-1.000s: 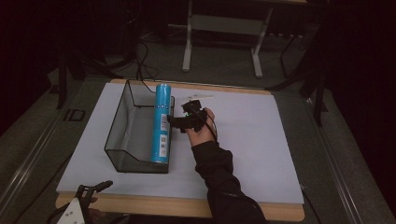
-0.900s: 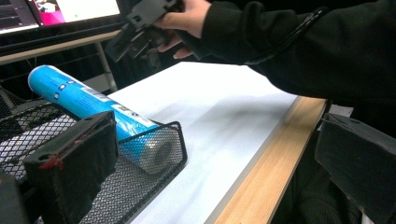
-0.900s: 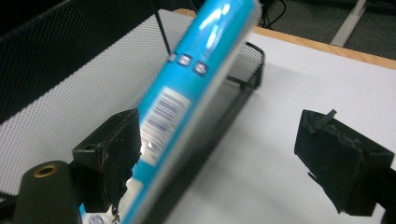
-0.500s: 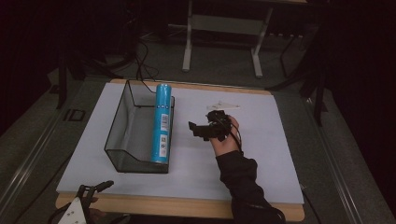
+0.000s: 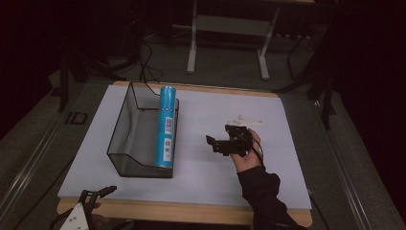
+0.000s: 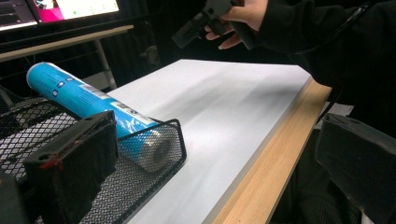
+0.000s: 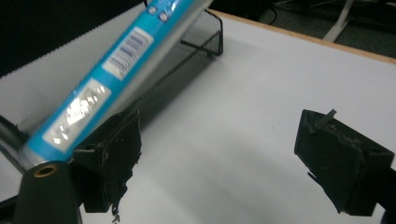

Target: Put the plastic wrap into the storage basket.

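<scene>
A blue tube point(image 5: 165, 124) lies along the right rim of a black mesh tray point(image 5: 131, 129) on the left part of the white table point(image 5: 287, 158). My right gripper point(image 5: 221, 139) hovers over the table's middle, to the right of the tube and apart from it. It is open with nothing between its jaws. In the right gripper view, the right gripper point(image 7: 229, 154) faces the tube point(image 7: 107, 60) and the tray point(image 7: 46, 79). My left gripper point(image 5: 98, 192) sits at the front left edge. In the left gripper view, the left gripper point(image 6: 215, 163) is open and empty, close to the tray point(image 6: 154, 154) and the tube point(image 6: 84, 98).
The table has a wooden front edge point(image 5: 191, 211). Behind it, a metal stand point(image 5: 230, 33) and cables point(image 5: 143, 57) are on the floor. A lit monitor point(image 6: 70, 9) glows at the far side in the left gripper view. A dark sleeve point(image 5: 263, 196) crosses the front right.
My right gripper has moved away from the tube, to the right and nearer the front, with nothing in it. The tube and the left gripper have stayed put.
</scene>
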Demonstrator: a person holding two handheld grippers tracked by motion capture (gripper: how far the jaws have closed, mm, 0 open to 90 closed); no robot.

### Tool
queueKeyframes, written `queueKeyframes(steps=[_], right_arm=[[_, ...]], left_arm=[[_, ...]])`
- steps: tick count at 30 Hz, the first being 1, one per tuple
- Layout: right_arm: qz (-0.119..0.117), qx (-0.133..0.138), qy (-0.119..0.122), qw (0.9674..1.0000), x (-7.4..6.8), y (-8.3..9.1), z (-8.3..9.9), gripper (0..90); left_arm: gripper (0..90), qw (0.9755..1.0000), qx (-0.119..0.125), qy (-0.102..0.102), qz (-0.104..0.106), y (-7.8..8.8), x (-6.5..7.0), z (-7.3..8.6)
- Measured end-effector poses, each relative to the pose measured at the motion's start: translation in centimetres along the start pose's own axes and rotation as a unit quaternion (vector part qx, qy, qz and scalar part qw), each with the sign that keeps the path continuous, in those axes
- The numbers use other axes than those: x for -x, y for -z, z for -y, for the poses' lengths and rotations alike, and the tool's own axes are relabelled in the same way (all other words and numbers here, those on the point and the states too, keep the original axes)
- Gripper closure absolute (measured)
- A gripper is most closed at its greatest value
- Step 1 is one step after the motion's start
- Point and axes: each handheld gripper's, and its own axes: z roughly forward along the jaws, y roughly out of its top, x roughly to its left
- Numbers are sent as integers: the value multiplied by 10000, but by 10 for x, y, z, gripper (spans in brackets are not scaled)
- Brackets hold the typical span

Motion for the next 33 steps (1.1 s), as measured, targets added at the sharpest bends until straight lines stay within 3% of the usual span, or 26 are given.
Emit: queueKeyframes(steps=[9, 13, 20, 33], right_arm=[[57, -6, -34, 10000, 13, 18, 26, 145], [107, -39, 59, 9999, 19, 24, 37, 148], [174, -24, -129, 9998, 33, 34, 59, 150], [702, -122, -140, 9974, 58, 50, 93, 148]], left_arm=[[2, 10000, -12, 3, 11, -1, 1, 0], [2, 10000, -21, 2, 15, -1, 0, 0], [2, 10000, -11, 14, 22, -1, 0, 0], [2, 10000, -66, 4, 42, -2, 0, 1]])
